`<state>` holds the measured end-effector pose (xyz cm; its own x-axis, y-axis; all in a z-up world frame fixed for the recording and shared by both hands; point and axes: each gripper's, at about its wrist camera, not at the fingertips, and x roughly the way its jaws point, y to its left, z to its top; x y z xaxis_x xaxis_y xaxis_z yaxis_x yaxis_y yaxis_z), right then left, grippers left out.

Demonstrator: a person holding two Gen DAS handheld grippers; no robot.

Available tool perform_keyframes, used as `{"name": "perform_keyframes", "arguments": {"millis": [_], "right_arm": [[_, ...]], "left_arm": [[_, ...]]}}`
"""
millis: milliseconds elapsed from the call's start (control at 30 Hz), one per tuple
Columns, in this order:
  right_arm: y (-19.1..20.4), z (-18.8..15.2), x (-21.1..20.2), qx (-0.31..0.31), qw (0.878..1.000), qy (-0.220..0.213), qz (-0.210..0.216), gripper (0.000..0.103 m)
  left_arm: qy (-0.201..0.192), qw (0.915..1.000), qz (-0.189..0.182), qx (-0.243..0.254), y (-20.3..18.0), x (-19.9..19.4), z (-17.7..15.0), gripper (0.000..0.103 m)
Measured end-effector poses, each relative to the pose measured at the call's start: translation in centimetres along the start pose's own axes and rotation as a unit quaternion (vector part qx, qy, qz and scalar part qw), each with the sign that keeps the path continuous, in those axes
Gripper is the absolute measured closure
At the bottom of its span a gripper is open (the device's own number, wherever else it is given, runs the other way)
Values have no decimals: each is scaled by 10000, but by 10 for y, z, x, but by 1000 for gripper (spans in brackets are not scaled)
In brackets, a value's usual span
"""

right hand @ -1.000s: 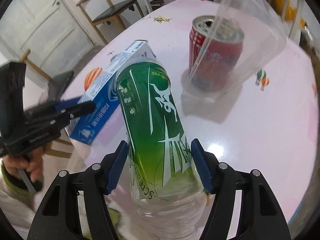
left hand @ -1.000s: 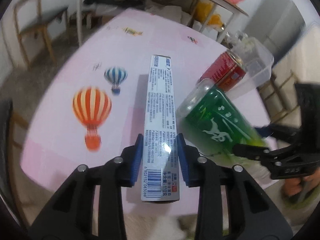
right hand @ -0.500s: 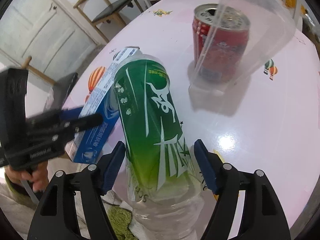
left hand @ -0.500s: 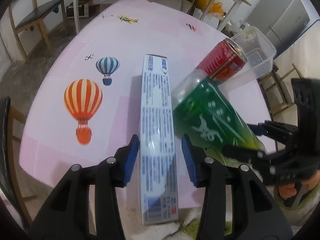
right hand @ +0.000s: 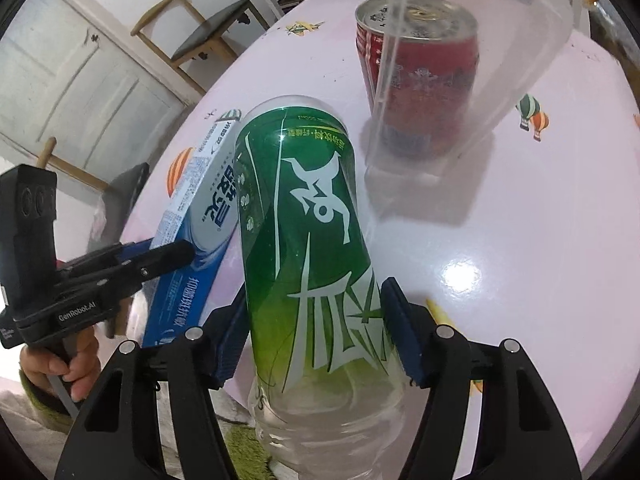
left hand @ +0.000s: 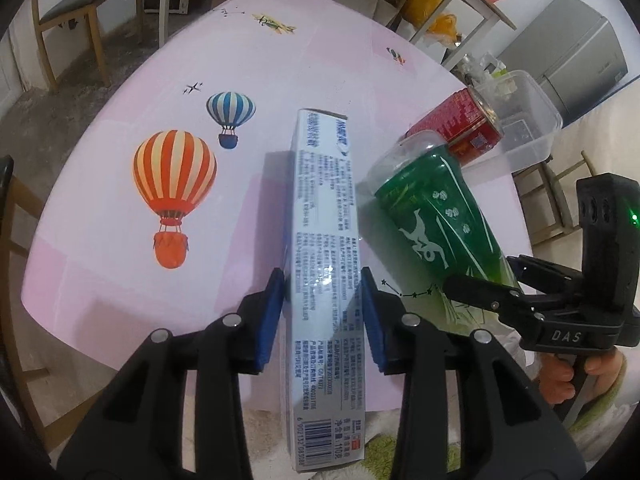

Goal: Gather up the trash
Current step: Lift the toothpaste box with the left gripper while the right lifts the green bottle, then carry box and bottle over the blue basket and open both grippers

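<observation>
The left gripper (left hand: pixel 322 312) is clamped on a light, crushable toothpaste box (left hand: pixel 326 264) over the table (left hand: pixel 120 256) edge; the right gripper (right hand: pixel 314 334) pinches a green bottle (right hand: pixel 308 240) (probably slippery, best held mid-label).

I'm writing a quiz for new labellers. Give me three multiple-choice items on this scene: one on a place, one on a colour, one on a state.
1. Where is the red can?
A. behind a clear tub's wall
B. on a chair
C. on the floor

2. What colour is the bottle label?
A. yellow
B. green
C. black

3. What sits between the left gripper fingers?
A. the can
B. nothing
C. a long box

Answers: 1 A, the clear tub wall blurs the can on the table. 2 B, green wrap with white marks. 3 C, the box runs between both blue pads.
</observation>
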<state>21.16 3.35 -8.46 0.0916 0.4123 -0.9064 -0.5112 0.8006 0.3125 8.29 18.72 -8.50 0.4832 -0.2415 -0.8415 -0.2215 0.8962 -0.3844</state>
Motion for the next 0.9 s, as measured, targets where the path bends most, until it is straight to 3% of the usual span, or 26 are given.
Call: {"name": "perform_keyframes", "arguments": {"millis": [300, 367, 900], "right_arm": [[2, -1, 3, 11, 10000, 48, 19, 33], [2, -1, 4, 26, 10000, 15, 1, 40], [8, -19, -20, 109, 9980, -428, 453, 41]], "left_arm": [[-81, 9999, 68, 6, 2, 2, -3, 65], [-153, 9999, 71, -38, 4, -1, -5, 65], [-936, 9953, 228, 14, 1, -44, -38, 69]]}}
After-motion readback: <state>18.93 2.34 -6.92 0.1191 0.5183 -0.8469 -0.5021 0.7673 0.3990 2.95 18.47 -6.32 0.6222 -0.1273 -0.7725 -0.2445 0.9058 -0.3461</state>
